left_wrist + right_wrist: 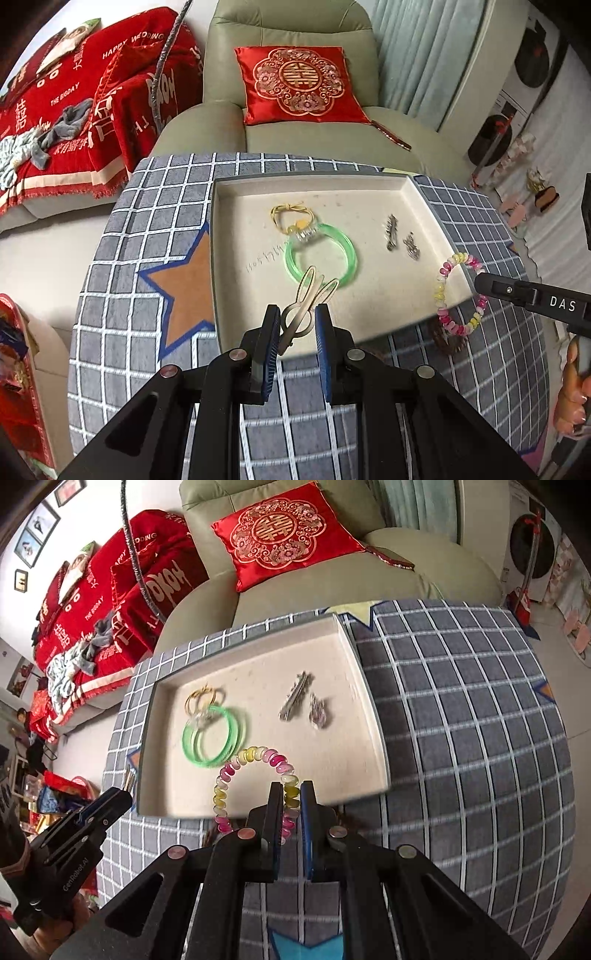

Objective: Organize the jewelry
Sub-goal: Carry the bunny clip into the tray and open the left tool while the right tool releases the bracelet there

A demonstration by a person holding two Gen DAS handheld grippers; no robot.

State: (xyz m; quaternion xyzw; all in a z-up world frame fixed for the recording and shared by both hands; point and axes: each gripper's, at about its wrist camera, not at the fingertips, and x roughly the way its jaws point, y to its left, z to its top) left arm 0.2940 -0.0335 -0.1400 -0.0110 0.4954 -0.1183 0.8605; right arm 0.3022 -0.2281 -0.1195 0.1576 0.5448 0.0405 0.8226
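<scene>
my left gripper (297,323) is clamped on a pale hair clip (308,301), jaws pinching its round end so the two long loops poke forward, free of the pads. i read that as a hold chosen so the clip can be laid flat once it is let go. it hangs above the near edge of the tray (221,229), just short of the green bangle (320,258).

my right gripper (291,794) is shut tight on a bead bracelet (251,760), nipping only a bead or two, so the rest of the loop arches out ahead in pink, yellow and white. a pinch that thin can slip, i judge, but it leaves the loop hanging open and easy to set down. it too is over the tray's near rim (258,814), with the bangle (214,738) just beyond its far arc.

in the tray already: the bangle with a yellow hair tie (291,218) touching its top, and two silver brooches (402,238) side by side, well apart from the bangle. bare felt lies between those groups and along the near side, so i guess each piece goes in its own patch, not stacked. the tray sits on a checked cloth (129,277) over a round table, with a sofa (295,140) behind.
</scene>
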